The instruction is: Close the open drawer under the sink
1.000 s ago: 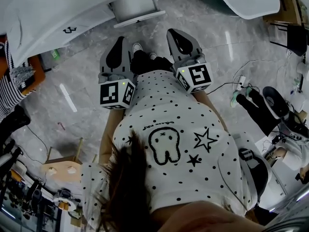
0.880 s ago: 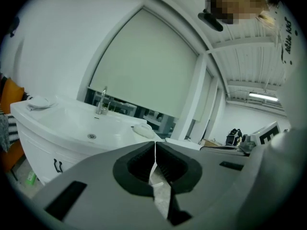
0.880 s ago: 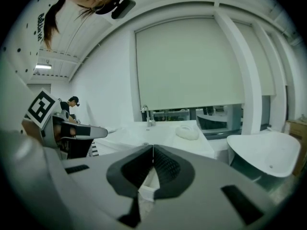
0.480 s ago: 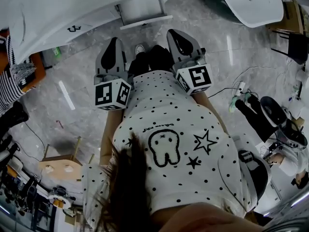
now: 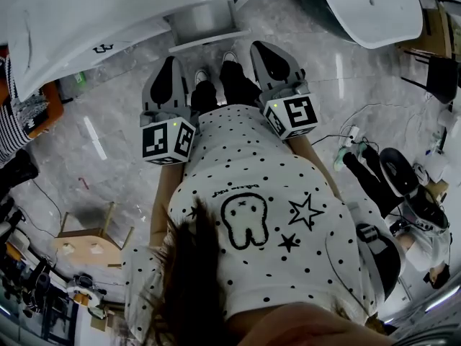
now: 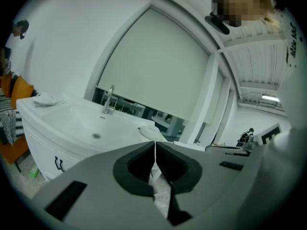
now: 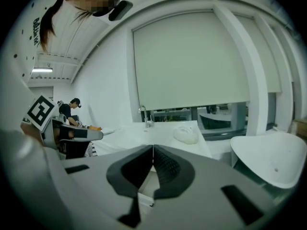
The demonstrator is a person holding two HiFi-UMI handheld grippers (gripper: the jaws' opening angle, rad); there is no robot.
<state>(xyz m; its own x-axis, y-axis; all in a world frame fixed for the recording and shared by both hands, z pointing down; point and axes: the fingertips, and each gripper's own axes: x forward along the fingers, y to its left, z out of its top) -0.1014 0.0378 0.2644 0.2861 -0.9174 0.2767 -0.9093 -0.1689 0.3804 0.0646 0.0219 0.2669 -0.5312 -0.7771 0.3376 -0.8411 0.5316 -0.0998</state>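
The white sink vanity fills the top left of the head view. Its open drawer juts out from under the counter toward me, just beyond my shoes. My left gripper and right gripper are held side by side in front of my body, tips pointing at the drawer and a short way from it. In the left gripper view the left gripper is shut and empty, with the basin and faucet beyond it. My right gripper also has its jaws together, holding nothing.
A white tub stands at the top right. A wooden stool sits on the marble floor at the lower left. Cables and a power strip lie to the right, near a seated person. Another person in stripes stands at the left edge.
The sink and drawer have come further into the head view as I stepped toward them. Both grippers moved forward with me and stayed shut.
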